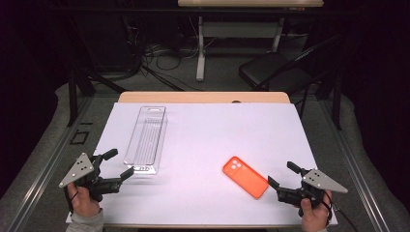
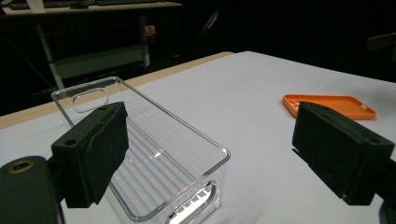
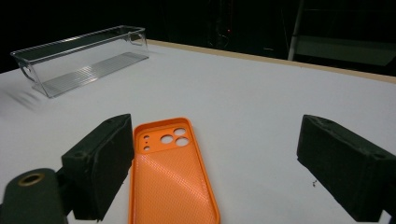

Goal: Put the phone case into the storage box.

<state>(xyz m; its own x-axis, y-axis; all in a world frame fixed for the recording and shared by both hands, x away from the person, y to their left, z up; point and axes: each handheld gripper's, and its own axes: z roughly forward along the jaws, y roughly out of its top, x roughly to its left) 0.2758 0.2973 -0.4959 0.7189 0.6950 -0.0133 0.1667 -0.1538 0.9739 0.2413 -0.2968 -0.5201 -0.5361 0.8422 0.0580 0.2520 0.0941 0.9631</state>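
Organizer bin (image 1: 146,138), clear plastic, lay empty at ten o'clock; orange phone case (image 1: 245,176) at four; left gripper (image 1: 117,167) and right gripper (image 1: 282,175) gaped wide, holding nothing.

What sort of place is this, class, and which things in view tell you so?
Probably a lab or recording workspace: a white-covered wooden table among dark surroundings, loose cables on the grey floor, another light desk behind, and a black folding chair.

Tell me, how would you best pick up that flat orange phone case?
The orange phone case lies flat, hollow side up, so a raised rim runs round it. I would probably pinch one long side rim, coming from above with the right tool, which waits open at the near end.
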